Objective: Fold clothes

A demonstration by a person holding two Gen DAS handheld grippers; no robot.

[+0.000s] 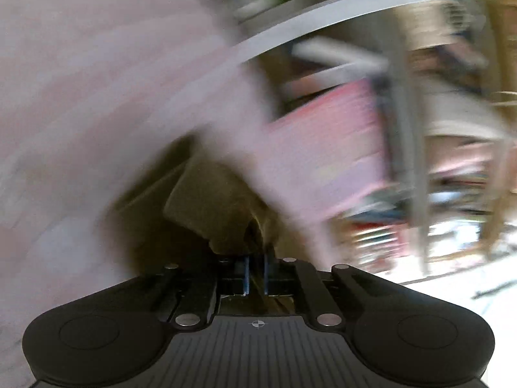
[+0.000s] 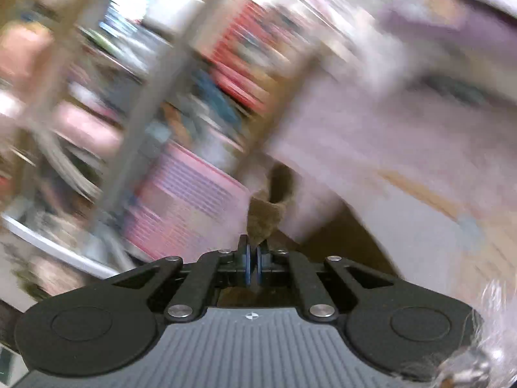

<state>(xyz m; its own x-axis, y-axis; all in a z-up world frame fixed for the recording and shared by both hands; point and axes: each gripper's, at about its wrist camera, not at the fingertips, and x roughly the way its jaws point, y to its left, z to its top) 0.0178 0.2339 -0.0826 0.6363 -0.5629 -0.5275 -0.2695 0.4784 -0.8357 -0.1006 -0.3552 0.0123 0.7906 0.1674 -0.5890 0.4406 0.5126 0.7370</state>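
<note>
Both pictures are strongly blurred. The left hand-held gripper and the right hand-held gripper are each closed on a part of the pale pink garment, which hangs between them, lifted. I judge the folding is only beginning; no finished fold is visible.

Heavy motion blur, bright daylight, fisheye-warped edges.
</note>
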